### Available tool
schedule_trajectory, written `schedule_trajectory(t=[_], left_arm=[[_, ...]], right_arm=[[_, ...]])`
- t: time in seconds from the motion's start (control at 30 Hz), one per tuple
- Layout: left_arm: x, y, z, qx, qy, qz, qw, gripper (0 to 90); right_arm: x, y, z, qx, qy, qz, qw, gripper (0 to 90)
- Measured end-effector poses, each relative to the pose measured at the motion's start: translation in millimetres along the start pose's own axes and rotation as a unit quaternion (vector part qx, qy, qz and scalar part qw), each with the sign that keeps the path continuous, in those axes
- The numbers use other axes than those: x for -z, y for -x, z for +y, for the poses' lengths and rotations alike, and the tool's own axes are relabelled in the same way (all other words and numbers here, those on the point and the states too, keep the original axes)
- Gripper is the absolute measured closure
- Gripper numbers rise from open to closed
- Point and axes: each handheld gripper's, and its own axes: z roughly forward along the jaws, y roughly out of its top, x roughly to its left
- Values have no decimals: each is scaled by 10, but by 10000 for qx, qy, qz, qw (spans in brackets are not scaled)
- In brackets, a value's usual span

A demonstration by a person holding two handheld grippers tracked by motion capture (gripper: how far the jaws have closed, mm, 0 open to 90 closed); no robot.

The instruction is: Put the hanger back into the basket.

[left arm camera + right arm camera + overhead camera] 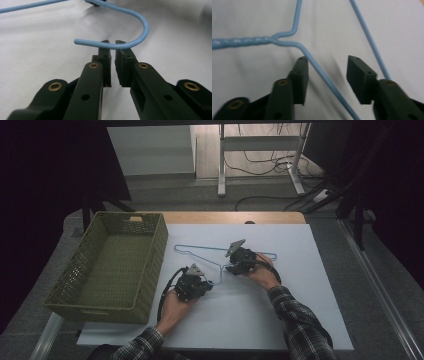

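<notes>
Left claw (112, 43) nearly closed, hanger hook (140, 27) lying across tips; right claw (327, 63) half-open astride hanger shoulder wire.

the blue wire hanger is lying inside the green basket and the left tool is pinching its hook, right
Not quite. The blue wire hanger lies flat on the white table, beside the green basket, not inside it; the high view shows this. The rest holds: in the left gripper view the left tool is shut on the hanger's hook.
</notes>
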Motion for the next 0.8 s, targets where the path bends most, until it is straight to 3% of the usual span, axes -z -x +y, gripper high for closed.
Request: schedule_trajectory(t=[0.1, 0.2, 0.37, 0.4, 0.43, 0.47, 0.6, 0.7, 0.8], left_arm=[[4, 2, 3, 7, 20, -2, 10000, 827], [15, 7, 5, -4, 0, 16, 10000, 814], [86, -19, 5, 197, 41, 200, 9996, 736], [114, -37, 5, 257, 100, 214, 9994, 724], [142, -58, 7, 307, 158, 229, 9991, 709], [169, -78, 11, 348, 212, 243, 9989, 690], [250, -139, 38, 466, 454, 173, 9977, 595], [309, -160, 89, 438, 655, 117, 9968, 459], [425, -161, 208, 236, 921, 36, 9955, 371]], right_arm=[[-6, 2, 8, 63, -21, 18, 10000, 659], [-7, -6, 11, 206, -41, 26, 9998, 701], [109, -91, 80, 806, 34, -265, 9964, 860], [166, -97, 105, 766, 127, -370, 9963, 861], [231, -65, 125, 594, 225, -277, 9976, 863], [291, -58, 138, 540, 307, -345, 9975, 864], [468, 10, 169, 125, 533, -122, 9984, 865], [561, 6, 183, -64, 614, -46, 9981, 865], [644, -15, 190, -183, 699, 56, 9974, 865]])
